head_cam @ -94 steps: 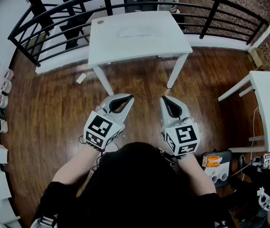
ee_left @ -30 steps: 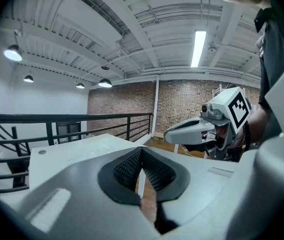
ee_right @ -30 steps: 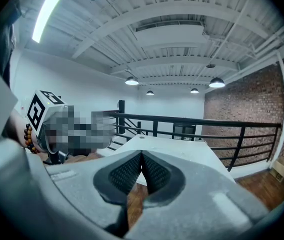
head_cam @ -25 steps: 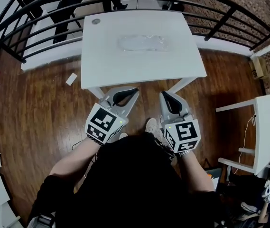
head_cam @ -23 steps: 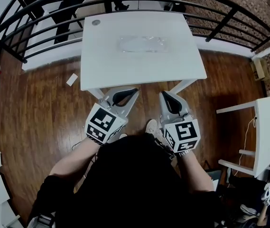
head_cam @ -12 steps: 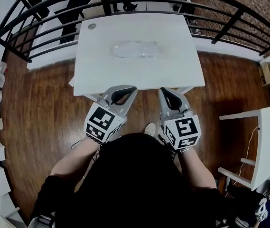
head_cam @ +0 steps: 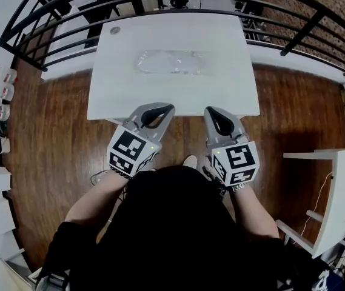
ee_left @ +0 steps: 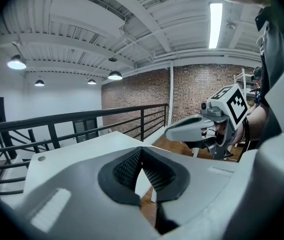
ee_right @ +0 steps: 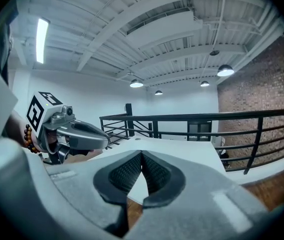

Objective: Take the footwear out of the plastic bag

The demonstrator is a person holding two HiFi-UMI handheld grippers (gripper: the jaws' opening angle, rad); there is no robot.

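The bag lies on the bench, well beyond the left tongs and right tongs, both clenched empty.

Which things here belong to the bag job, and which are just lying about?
Job: plastic bag, contents unclear, on the white table; left gripper and right gripper, both shut and empty.
Lying about: small round disc on that table; black railing; bottles at the left; second table at the right.
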